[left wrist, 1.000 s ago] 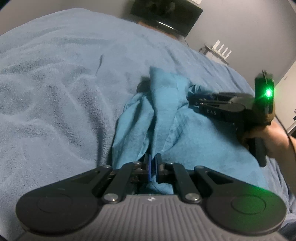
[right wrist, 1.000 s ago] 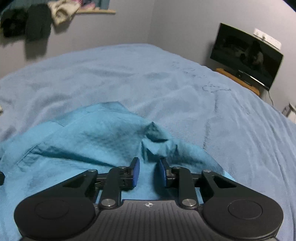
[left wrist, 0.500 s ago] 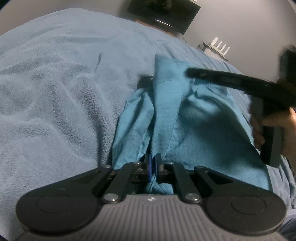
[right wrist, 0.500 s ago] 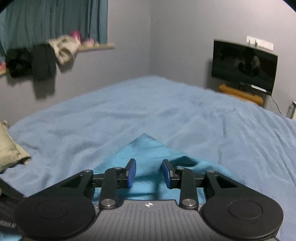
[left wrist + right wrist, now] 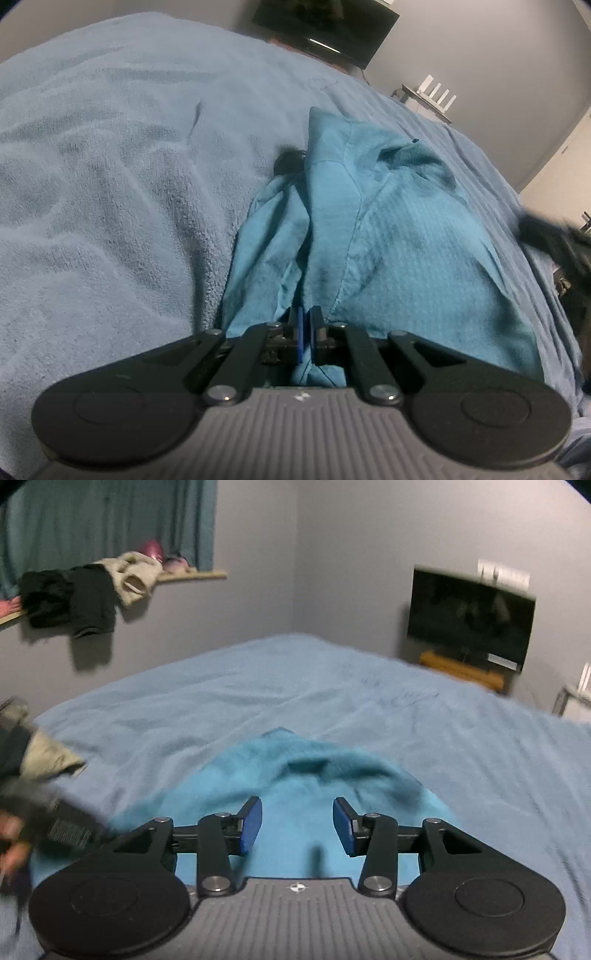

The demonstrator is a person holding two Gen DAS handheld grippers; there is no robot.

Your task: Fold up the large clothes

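Blue bed (image 5: 258, 686), no legible writing.

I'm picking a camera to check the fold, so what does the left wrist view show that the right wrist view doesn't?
Only the left wrist view shows the left gripper pinching the teal shirt and a small dark object at its edge. Only the right wrist view shows the right gripper open above the shirt, and clothes on a shelf. Both show the shirt, blue blanket and TV.

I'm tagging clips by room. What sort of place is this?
Most likely a bedroom: a wide bed under a blue blanket, a television on a low stand, and clothes heaped on a curtained window ledge.
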